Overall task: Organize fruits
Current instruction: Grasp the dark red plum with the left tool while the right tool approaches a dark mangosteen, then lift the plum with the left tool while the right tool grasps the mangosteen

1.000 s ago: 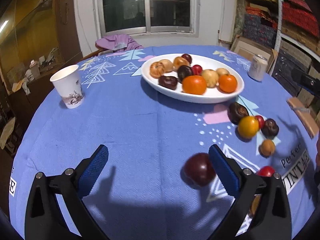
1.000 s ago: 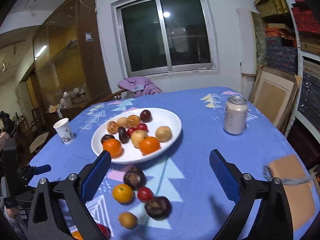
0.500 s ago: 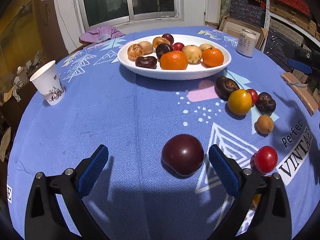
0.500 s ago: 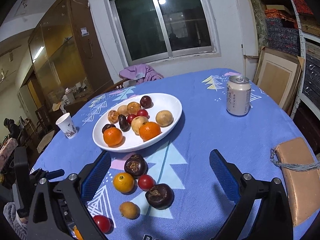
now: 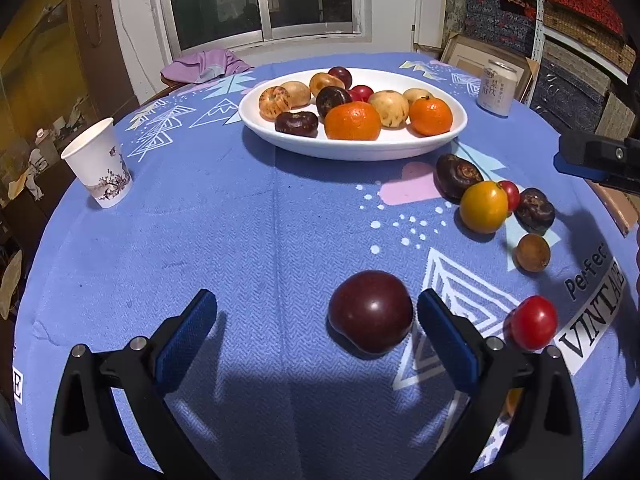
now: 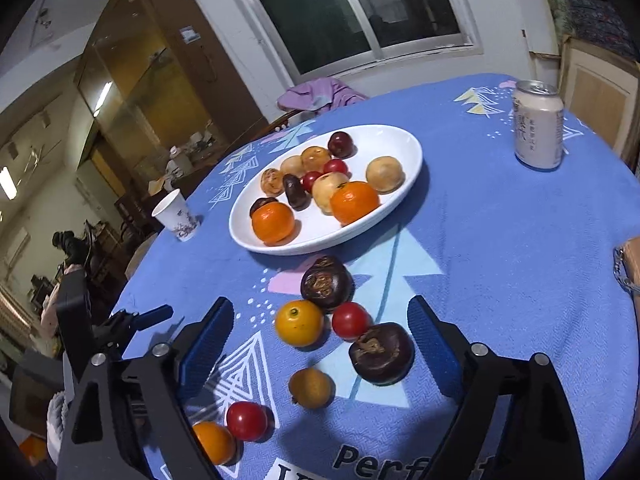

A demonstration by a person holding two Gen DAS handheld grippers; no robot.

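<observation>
Each gripper is built of matte black plastic. On the left gripper (image 5: 316,328), two angular black arms are seen, each tipped with a flat blue pad with a finely ribbed face; one of the fingers (image 5: 186,338) is marked by a silver screw head near the pad and a second further back. Triangular cut-outs are visible in the arm bases. The right gripper (image 6: 320,344) is made the same way: black arms, ribbed blue pads, round silver screws behind each pad. In the right wrist view, the left gripper's black body and a blue pad edge are seen at the left edge.
</observation>
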